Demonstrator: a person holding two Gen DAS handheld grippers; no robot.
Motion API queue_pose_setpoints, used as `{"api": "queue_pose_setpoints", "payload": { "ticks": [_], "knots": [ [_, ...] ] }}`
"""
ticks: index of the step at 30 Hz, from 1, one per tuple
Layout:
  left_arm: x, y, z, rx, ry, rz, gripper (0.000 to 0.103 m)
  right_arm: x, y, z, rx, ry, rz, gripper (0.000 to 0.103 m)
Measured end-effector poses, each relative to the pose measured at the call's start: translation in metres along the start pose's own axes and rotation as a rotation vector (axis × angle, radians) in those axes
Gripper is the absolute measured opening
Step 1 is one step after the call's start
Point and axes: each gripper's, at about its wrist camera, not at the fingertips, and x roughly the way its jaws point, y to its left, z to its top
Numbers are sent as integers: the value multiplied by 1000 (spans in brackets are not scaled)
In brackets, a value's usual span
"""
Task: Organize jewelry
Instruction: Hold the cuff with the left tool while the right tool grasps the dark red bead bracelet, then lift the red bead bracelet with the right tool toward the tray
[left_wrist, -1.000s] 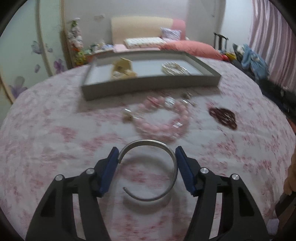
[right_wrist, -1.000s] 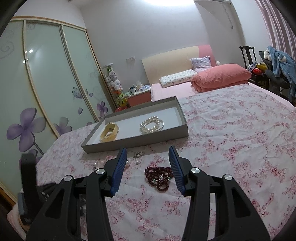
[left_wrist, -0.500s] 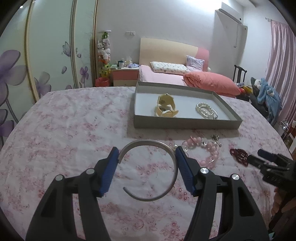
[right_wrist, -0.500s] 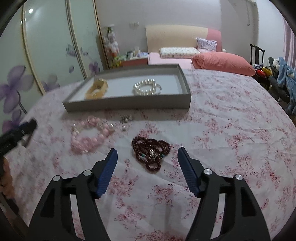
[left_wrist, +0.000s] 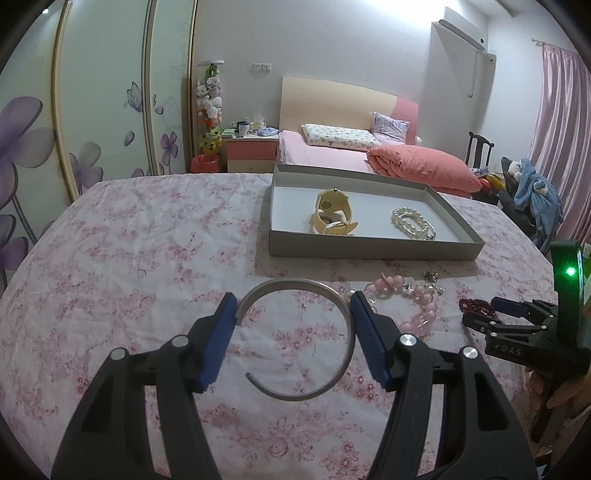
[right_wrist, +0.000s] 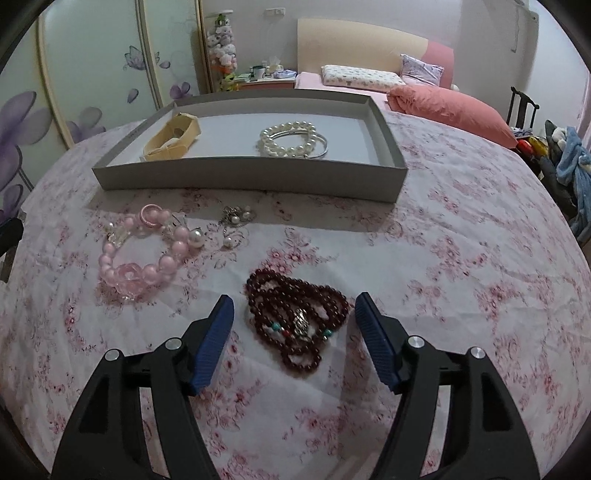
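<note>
My left gripper (left_wrist: 293, 310) is shut on a silver open bangle (left_wrist: 295, 282), held above the floral cloth. A grey tray (left_wrist: 369, 253) farther back holds a cream watch (left_wrist: 332, 218) and a pearl bracelet (left_wrist: 412, 221). My right gripper (right_wrist: 295, 299) is open low over the cloth. A dark red bead bracelet (right_wrist: 280, 295) lies between its blue pads, untouched by them. To the left lie a pink bead bracelet (right_wrist: 144, 258) and small pearl pieces (right_wrist: 236, 218). The left wrist view shows the right gripper (left_wrist: 480, 309) at the right edge, by the dark red bracelet (left_wrist: 474, 306).
The tray (right_wrist: 240, 177) sits near the far side of the round cloth-covered table (right_wrist: 461, 258). Behind it are a bed with a salmon duvet (left_wrist: 417, 166), a wardrobe with flower doors (left_wrist: 92, 110) and a chair piled with clothes (left_wrist: 532, 192). A hand (left_wrist: 561, 391) holds the right gripper.
The left gripper has lifted the bangle and swung left, so the tray sits to the right in its view. The right gripper's jaws have widened and dropped around the dark red bracelet.
</note>
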Motion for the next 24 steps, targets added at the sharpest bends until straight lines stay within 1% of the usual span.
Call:
{"api": "queue_pose_setpoints", "payload": {
  "ticks": [1, 2, 3, 4, 5, 6, 8, 14, 24],
  "knots": [
    [0, 0, 0, 0, 0, 0, 61, 0, 0, 0, -3, 0, 2, 66],
    [0, 0, 0, 0, -1, -1, 61, 0, 0, 1, -4, -3, 7, 58],
    [0, 0, 0, 0, -1, -1, 61, 0, 1, 2, -5, -7, 8, 46],
    [0, 0, 0, 0, 0, -3, 61, 0, 1, 2, -6, -11, 9, 39],
    [1, 0, -1, 0, 0, -3, 61, -1, 0, 2, -5, -15, 18, 27],
    [1, -1, -1, 0, 1, -4, 61, -2, -1, 2, -1, -17, 22, 17],
    [1, -2, -3, 1, 2, -5, 61, -3, -4, 1, 14, -18, 34, 13],
    [-2, -3, -4, -1, -5, -8, 61, -9, -8, -4, 49, -37, 82, 10],
    [-13, -9, -2, 2, -34, -12, 61, -32, 1, -4, 51, -141, 127, 9]
  ]
}}
